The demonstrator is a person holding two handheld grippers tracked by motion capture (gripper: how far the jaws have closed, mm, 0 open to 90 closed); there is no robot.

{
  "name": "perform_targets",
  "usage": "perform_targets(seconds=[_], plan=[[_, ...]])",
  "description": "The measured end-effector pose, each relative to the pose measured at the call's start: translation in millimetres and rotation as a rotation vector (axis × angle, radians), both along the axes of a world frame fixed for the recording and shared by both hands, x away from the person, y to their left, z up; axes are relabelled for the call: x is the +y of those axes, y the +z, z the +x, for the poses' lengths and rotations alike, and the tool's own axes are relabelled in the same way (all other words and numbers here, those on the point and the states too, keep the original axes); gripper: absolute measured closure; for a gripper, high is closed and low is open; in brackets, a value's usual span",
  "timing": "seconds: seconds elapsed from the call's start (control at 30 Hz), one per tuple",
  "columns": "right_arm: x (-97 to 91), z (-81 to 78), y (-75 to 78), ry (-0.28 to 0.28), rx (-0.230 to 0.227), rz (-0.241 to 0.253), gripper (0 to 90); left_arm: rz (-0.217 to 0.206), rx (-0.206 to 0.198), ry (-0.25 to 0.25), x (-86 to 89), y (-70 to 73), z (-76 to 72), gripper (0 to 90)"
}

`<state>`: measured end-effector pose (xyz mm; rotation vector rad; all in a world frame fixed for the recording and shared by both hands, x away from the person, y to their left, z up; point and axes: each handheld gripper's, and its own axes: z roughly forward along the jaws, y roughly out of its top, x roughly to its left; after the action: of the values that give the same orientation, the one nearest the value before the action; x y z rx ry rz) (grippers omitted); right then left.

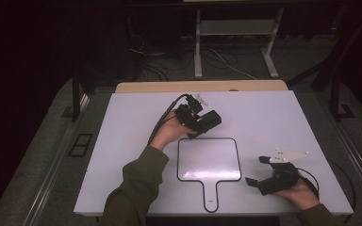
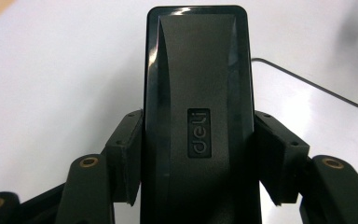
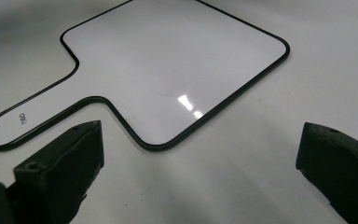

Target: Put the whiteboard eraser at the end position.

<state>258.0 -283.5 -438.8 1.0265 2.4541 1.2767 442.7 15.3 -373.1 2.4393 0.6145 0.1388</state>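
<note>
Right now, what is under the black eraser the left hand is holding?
Under the black eraser, clamped in the left gripper, lie the white table and a corner of the handled whiteboard. The eraser's own underside is hidden.

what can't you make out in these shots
- Underside of the black eraser, left gripper view: turned away, and its near end is cut off by the bottom edge.
- Small print on the paddle whiteboard handle, right gripper view: too small to read.
- Floor clutter behind the table, high view: too dark.
</note>
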Motion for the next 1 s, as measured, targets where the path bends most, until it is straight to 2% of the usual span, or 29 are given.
perform_targets(seconds=[0.13, 0.2, 0.3, 0.4, 0.6, 0.67, 0.8, 0.9, 1.0], plan=[[-0.4, 0.2, -0.1, -0.001, 0.003, 0.003, 0.0, 0.025, -0.003, 0.006, 0.5, -2.0, 16.5, 38.9], [-0.4, 0.1, -0.3, -0.003, 0.001, 0.005, 0.0, 0.014, -0.001, 0.026, -2.0, -5.3, 23.3, 38.9], [-0.5, -0.3, -0.3, 0.002, -0.002, 0.009, 0.0, 0.037, 0.001, 0.034, -5.2, -10.9, 33.2, 38.8], [-1.3, -0.1, -0.3, 0.001, -0.004, 0.010, 0.0, 0.032, 0.007, 0.045, -9.4, -18.0, 40.4, 38.8], [-2.4, -0.8, 0.0, -0.002, -0.001, 0.019, 0.0, 0.085, 0.015, 0.055, -21.2, -32.5, 50.8, 38.8], [-2.8, -0.7, 0.2, -0.002, -0.002, 0.018, 0.0, 0.062, 0.016, 0.070, -23.4, -37.2, 53.2, 38.8], [-2.9, -0.8, 0.3, 0.000, -0.004, 0.019, 0.0, 0.079, 0.009, 0.087, -28.1, -43.2, 58.0, 38.8], [-2.9, -0.9, 0.5, -0.001, -0.003, 0.020, 0.0, 0.090, 0.021, 0.099, -30.1, -45.3, 61.2, 38.7], [-3.0, -0.9, 0.6, -0.001, -0.003, 0.021, 0.0, 0.088, 0.018, 0.122, -31.6, -51.6, 62.4, 38.5]])
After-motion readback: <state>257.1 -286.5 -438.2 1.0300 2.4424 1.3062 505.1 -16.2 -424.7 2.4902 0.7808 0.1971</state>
